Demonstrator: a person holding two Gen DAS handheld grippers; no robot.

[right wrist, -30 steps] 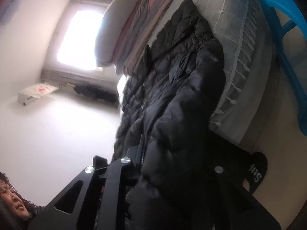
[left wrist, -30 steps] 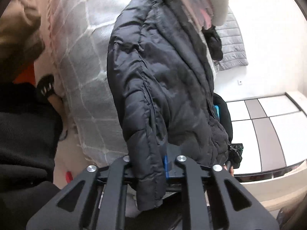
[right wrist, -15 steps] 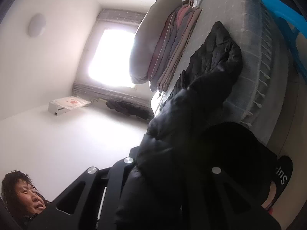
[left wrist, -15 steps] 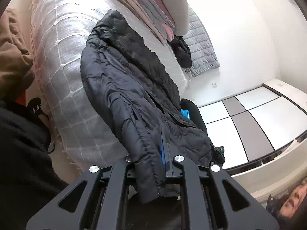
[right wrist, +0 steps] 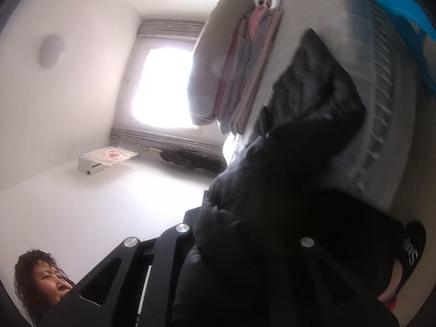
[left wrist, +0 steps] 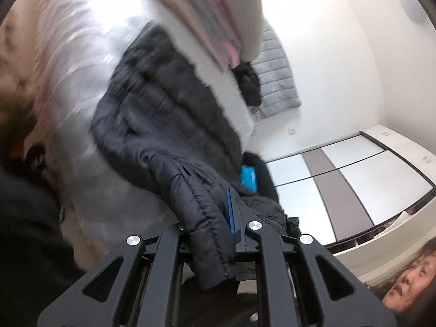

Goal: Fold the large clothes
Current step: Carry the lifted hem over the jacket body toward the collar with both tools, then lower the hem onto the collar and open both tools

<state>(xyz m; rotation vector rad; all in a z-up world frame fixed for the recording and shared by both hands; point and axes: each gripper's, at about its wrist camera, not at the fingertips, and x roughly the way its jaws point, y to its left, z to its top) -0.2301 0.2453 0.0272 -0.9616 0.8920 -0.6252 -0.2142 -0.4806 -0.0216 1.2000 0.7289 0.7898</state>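
Observation:
A black quilted puffer jacket [left wrist: 169,114] lies stretched over the light checked bedspread [left wrist: 70,54] and hangs off the bed's edge. My left gripper [left wrist: 215,218] is shut on a fold of the jacket's hem; a blue finger pad [left wrist: 231,212] shows beside the cloth. In the right wrist view the same jacket [right wrist: 308,114] runs from the bed down to my right gripper [right wrist: 239,231], which is shut on another part of it. The cloth covers the right gripper's fingers. Both views are tilted and blurred.
A stack of folded bedding and a pillow [left wrist: 218,13] lies at the head of the bed. A grey quilted headboard [left wrist: 275,81], a sliding wardrobe [left wrist: 354,185], a blue plastic chair [right wrist: 403,13], a bright window [right wrist: 163,84] and the person's slippered foot [right wrist: 408,250] are in view.
Both grippers have swung with the jacket still held. The jacket has been drawn further off the bed edge toward me, and the views have rotated and blurred.

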